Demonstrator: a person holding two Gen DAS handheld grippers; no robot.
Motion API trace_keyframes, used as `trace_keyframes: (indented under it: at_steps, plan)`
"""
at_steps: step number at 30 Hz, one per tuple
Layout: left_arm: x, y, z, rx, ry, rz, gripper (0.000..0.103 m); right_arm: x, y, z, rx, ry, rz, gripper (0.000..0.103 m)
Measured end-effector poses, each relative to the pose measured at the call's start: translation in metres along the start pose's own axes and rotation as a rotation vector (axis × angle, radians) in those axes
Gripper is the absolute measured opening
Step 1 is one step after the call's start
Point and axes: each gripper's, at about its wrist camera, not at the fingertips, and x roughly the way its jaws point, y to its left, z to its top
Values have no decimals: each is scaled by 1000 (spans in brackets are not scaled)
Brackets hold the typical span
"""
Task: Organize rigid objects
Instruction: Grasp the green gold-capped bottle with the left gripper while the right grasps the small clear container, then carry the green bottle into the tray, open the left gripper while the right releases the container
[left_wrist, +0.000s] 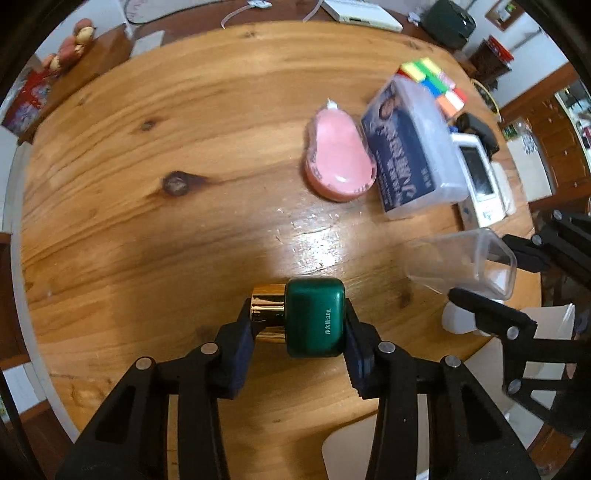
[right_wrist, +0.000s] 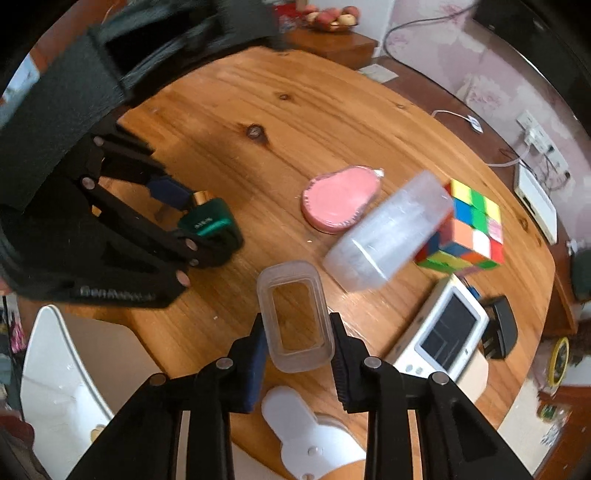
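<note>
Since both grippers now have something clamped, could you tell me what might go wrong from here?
1. The left gripper holds the green bottle sideways across its gold cap and smooth body; it might slip or twist on lifting.
2. The right gripper squeezes the clear container, whose thin walls may flex and pop free.
3. The two grippers work close together near the table edge, so they could collide.

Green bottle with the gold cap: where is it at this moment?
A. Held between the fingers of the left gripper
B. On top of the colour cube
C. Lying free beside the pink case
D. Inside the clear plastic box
A: the green bottle sits clamped between the dark fingers of the left gripper, above the wooden table.
</note>
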Motion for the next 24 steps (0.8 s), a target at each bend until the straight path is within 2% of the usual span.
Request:
trace_keyframes:
  at_steps: [5,10,16,24]
  plan:
    - [-45,-5,-12,-22,-80,15,46,-32,-8,-12,85,-57,-8,31]
    - [-105,-32,-36,-20,-187,37,46,-86,-4,-36,173,-153,-14,31]
    - [-172,-60,-71,-48,-316,17,46,-158,0,-69,251,-270,-39,31]
    - [-225,-102,-116,-82,-445,-3,46,-240,11,-121,368,-402,-66,31]
